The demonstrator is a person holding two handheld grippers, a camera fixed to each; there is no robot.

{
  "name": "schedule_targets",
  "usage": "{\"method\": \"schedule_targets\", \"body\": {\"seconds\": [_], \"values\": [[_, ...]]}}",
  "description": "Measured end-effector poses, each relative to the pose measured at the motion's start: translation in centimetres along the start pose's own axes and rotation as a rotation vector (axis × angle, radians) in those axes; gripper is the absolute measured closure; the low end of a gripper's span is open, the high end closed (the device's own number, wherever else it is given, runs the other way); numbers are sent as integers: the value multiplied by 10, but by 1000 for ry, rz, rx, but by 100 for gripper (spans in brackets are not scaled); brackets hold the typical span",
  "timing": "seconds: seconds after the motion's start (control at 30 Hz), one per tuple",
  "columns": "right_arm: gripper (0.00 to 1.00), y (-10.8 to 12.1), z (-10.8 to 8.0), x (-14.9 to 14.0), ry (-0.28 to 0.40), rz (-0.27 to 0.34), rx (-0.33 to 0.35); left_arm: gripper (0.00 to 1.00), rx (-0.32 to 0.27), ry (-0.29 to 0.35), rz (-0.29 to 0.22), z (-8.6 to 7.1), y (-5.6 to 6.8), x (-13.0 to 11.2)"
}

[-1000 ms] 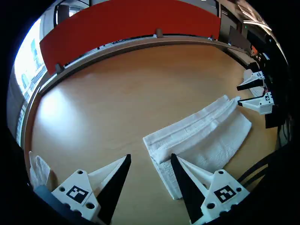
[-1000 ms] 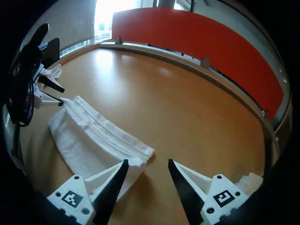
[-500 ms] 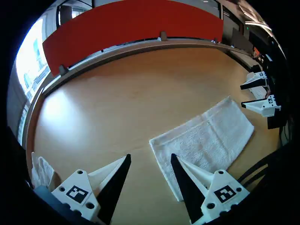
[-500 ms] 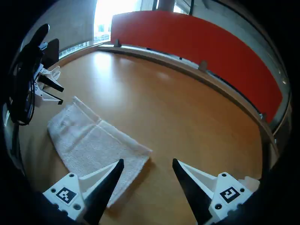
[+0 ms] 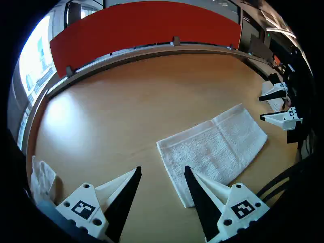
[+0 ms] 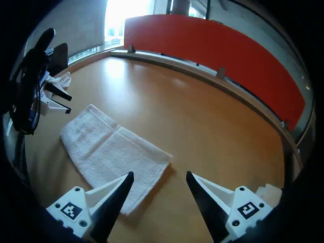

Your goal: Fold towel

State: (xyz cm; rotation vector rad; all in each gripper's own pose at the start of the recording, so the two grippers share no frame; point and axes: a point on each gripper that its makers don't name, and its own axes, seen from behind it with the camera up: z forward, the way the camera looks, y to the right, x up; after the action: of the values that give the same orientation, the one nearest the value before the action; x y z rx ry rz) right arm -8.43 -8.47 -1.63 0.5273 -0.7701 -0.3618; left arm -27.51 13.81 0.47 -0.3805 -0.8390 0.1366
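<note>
- The towel [image 5: 212, 148] lies flat on the wooden table [image 5: 121, 101], a white rectangle stretched between the two grippers. It may already be doubled over, though its layers are hard to make out.
- It looks like soft, light terry cloth. I judge it will sag and drape once lifted, grip well and take no harm from a firm pinch. The corners of a short edge seem the best hold, pinched through every layer so none slips apart.
- The left gripper [image 5: 162, 167] sits at one short end with its jaws wide apart and nothing between them. One finger overlaps the towel's corner, but I cannot tell whether it touches.
- The right gripper [image 6: 159, 173] sits at the opposite end, jaws likewise spread wide and empty, one finger over the towel's near edge.
- A red partition [image 5: 141, 28] runs along the table's far edge.
- A small crumpled cloth [image 5: 40, 180] lies beside the left gripper.
</note>
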Motion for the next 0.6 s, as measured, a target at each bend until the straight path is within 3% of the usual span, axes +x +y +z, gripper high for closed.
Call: {"method": "schedule_targets", "body": {"seconds": [0.6], "values": [[0, -26, -31, -24, 0, 26, 16, 22, 20, -10, -106, -31, 9, -46]]}}
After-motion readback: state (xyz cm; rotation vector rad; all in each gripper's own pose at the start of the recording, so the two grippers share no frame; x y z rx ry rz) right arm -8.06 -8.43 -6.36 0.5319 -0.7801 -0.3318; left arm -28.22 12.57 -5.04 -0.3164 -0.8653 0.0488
